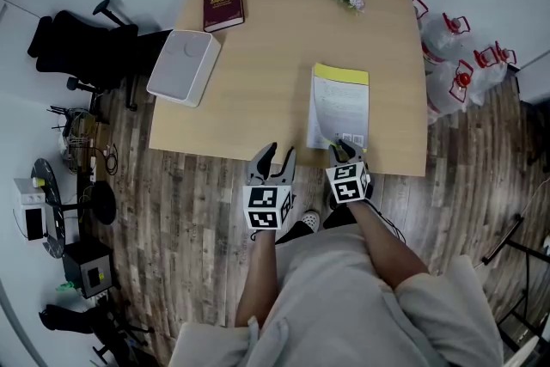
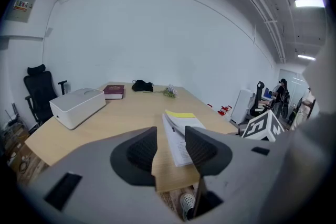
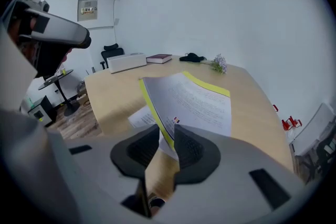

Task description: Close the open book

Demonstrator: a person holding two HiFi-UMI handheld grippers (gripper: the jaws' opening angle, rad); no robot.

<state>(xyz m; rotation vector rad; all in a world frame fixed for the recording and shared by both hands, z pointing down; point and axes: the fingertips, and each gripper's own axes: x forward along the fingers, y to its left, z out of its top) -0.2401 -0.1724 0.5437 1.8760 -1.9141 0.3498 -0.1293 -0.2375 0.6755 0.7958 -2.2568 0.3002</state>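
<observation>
Two bare forearms (image 1: 391,245) extended; left gripper (image 1: 280,154) at the table's (image 1: 249,99) near edge, jaws apart, nothing between; right gripper (image 1: 345,152) beside it, angled down, jaws narrowly parted around the book's (image 1: 339,103) lifted edge.

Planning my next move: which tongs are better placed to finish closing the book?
Right. The right tongs straddle the book's near corner; the left tongs hang open and empty, clear of the book.

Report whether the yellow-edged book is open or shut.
Partly open: the book has its top leaves raised off a lower page, their edge between the right tool's jaws.
</observation>
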